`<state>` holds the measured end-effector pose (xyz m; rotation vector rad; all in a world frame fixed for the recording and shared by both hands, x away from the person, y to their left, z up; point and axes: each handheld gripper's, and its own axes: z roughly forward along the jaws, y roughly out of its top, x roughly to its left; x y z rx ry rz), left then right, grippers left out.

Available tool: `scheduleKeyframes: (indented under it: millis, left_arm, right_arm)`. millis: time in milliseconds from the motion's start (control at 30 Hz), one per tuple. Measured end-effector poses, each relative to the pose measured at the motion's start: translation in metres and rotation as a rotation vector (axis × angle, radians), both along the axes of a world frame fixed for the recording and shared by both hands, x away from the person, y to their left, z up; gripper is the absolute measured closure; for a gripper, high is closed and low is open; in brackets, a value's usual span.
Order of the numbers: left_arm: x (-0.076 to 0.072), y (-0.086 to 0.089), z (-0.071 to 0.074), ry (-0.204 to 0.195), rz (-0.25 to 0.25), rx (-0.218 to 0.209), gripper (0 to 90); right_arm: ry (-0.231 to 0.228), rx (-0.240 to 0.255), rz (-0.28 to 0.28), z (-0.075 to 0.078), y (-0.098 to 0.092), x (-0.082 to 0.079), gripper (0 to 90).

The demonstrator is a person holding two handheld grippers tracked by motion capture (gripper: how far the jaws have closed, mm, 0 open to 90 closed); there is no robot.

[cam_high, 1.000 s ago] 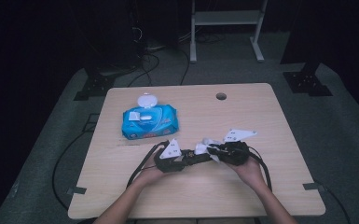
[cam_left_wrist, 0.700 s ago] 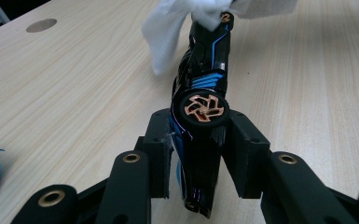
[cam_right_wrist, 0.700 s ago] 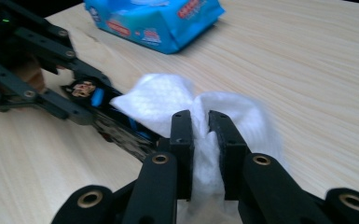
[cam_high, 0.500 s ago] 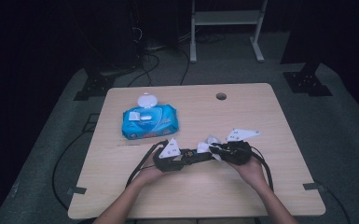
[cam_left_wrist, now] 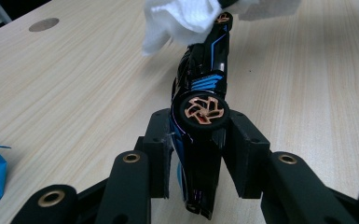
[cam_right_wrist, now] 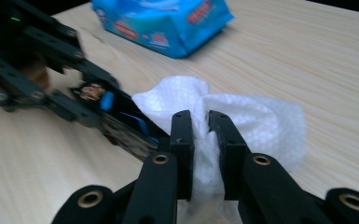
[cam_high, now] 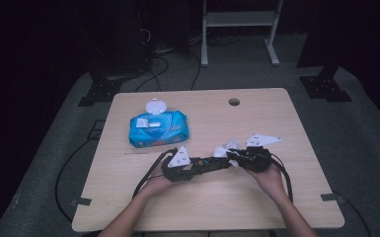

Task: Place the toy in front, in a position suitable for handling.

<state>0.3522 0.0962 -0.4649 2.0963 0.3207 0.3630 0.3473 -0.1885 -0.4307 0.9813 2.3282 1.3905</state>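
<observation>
While the left hand-held gripper clamps the toy car, we judge wiping under way, the right hand-held gripper pinching the wet wipe against its front end.

Dark room, grey floor (cables), wooden table.

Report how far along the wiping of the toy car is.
Done: the wipes pack lies with its lid flipped open, and one wipe is out, pinched in the right gripper. In hand: the left gripper clamps the toy car above the table, and the wipe presses on its far end. Left: the rest of the car's body; how clean it is cannot be told.
</observation>
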Motion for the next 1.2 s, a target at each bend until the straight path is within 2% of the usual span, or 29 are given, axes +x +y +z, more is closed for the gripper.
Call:
scheduleKeyframes:
  millis: [67,167,267,367,433,467,667,833,1000,1067,1200]
  left_arm:
    - [0.000,0.000,0.000,-0.002,0.001,0.002,63.5]
    - [0.000,0.001,0.000,-0.004,0.002,0.005,63.6]
    - [0.000,0.002,0.001,-0.002,0.000,0.007,63.6]
    - [0.000,0.001,0.001,0.001,-0.001,0.006,63.6]
    - [0.000,0.002,0.000,0.004,-0.001,0.003,63.6]
    - [0.001,0.002,0.000,0.005,-0.001,0.002,63.6]
    - [0.000,0.005,0.003,0.008,-0.005,0.016,63.6]
    - [0.000,0.015,0.010,0.025,-0.008,0.028,63.6]
    - [-0.001,0.023,0.017,0.035,-0.003,0.077,61.7]
    - [0.000,0.023,0.021,0.050,-0.006,0.097,58.1]
    - [0.002,0.014,0.031,0.056,-0.032,0.161,50.9]
  right_arm:
    - [0.005,0.018,0.036,-0.001,0.007,-0.002,79.6]
    - [-0.009,0.003,0.047,-0.001,0.011,-0.003,79.5]
    - [0.000,0.007,0.002,-0.003,-0.001,0.003,79.5]
    - [0.033,0.045,-0.043,-0.006,-0.018,0.008,79.5]
    - [0.031,0.023,-0.068,-0.008,-0.022,0.009,79.5]
    - [0.040,0.035,-0.068,-0.009,-0.023,0.010,79.5]
    - [0.023,0.024,-0.042,-0.007,-0.010,0.005,79.6]
    - [0.030,0.040,-0.015,-0.007,0.005,0.007,79.8]
    - [0.029,0.045,0.047,-0.008,0.030,0.006,79.8]
    - [0.034,0.047,0.078,-0.008,0.037,0.006,79.8]
    - [0.035,0.075,0.062,-0.006,0.031,0.007,79.8]
